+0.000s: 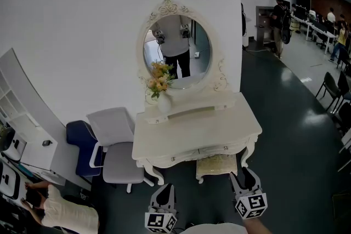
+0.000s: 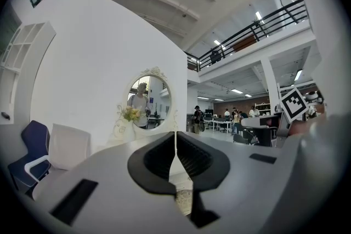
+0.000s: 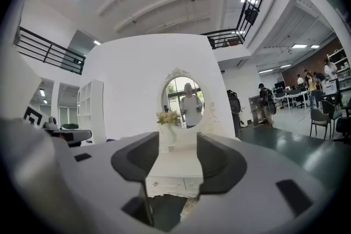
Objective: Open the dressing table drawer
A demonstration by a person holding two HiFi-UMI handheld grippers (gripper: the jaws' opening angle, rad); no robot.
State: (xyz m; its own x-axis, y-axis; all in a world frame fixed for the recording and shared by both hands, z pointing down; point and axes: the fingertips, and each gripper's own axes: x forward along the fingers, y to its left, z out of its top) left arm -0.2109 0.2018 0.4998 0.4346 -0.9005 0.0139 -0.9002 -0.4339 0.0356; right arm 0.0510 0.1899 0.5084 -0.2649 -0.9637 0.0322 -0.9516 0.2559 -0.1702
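The white dressing table stands against the wall with an oval mirror and a vase of yellow flowers. Its drawer fronts with small knobs are closed. Both grippers hang level in front of it, well short of the drawers. My left gripper is shut, only a thin slit between its pads, with nothing held. My right gripper is open, and the table's drawer front shows far off through the gap.
A cushioned stool sits under the table. A grey chair and a blue chair stand to its left. A person sits at a desk at the bottom left. Other people stand in the far right hall.
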